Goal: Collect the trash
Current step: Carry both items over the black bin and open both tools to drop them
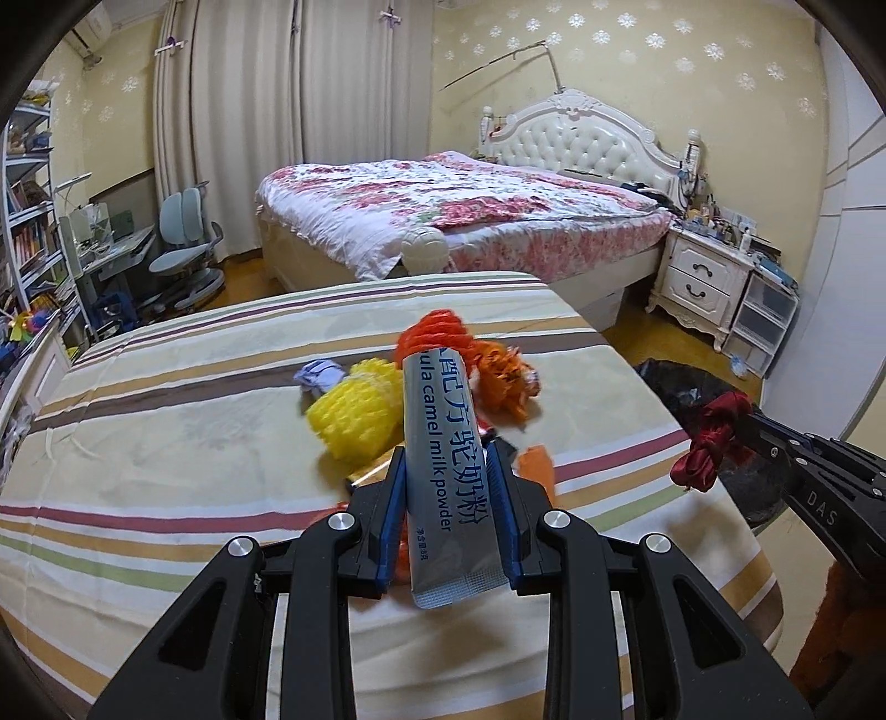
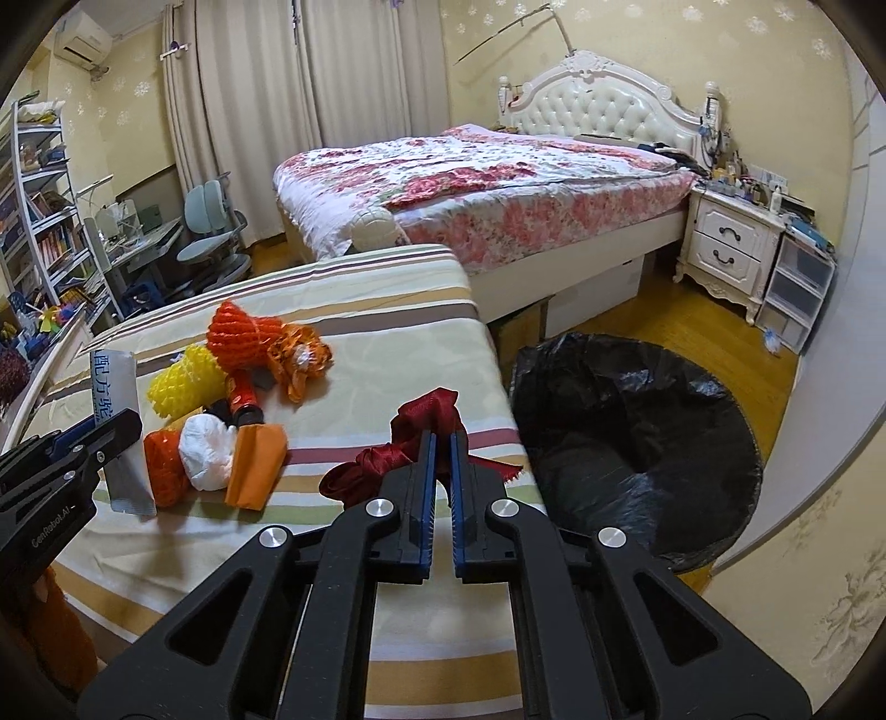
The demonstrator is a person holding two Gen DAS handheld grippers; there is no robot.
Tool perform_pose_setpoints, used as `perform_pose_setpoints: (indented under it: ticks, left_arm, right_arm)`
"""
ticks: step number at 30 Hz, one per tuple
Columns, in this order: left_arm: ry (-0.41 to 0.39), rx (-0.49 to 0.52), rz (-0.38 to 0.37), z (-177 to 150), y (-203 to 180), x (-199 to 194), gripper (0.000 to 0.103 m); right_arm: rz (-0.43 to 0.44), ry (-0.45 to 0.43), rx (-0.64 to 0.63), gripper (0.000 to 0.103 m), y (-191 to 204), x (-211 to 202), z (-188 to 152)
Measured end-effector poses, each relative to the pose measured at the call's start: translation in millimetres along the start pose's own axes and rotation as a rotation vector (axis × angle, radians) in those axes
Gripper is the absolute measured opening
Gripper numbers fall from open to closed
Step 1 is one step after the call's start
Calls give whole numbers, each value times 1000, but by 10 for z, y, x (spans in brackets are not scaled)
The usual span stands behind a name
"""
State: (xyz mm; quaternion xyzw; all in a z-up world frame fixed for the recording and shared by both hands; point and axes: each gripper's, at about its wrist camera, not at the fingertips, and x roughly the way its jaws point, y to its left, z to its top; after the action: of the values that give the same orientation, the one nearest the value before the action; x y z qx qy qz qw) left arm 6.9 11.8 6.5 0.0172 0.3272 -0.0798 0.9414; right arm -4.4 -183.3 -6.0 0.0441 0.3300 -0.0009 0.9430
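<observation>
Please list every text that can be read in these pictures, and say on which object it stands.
"ula camel milk powder": sachet in the left gripper; start hidden, Chinese characters beside it, small print below too small.
"DAS": right gripper.
"GenRobot.AI": left gripper, right wrist view.
Book spines on the shelf: too blurred.

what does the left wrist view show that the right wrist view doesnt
Only the left wrist view: the lilac crumpled scrap behind the yellow foam net, and the sachet's "camel milk powder" print.

Only the right wrist view: the white paper wad, the whole open bin bag, and the air conditioner.

Both: the left tongs shut on the silver sachet, the right tongs shut on the red ribbon, and the striped tablecloth.
</observation>
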Motion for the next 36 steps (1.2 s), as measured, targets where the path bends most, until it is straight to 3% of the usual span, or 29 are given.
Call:
perform_pose_setpoints:
  ticks: [12, 29, 31, 34, 36]
  left_arm:
    - [-9, 121, -151, 305, -956, 383, 29]
    - [72, 220, -219, 440, -1781, 1125, 29]
    - [89, 223, -227, 442, -1822, 1184, 33]
    - [98, 217, -214, 430, -1838, 1223, 60]
    - [100, 201, -208, 418, -1804, 1231, 69]
  right_arm:
    - [-160, -23, 75, 5, -775, 187, 145]
    - [-228, 49, 169, 7, -1396, 696, 126]
    - [-231, 52, 185, 12, -1440, 722, 126]
    - [-240, 58, 201, 29, -1499, 756, 119]
    - [-251, 57, 205, 30, -1520, 751, 113]
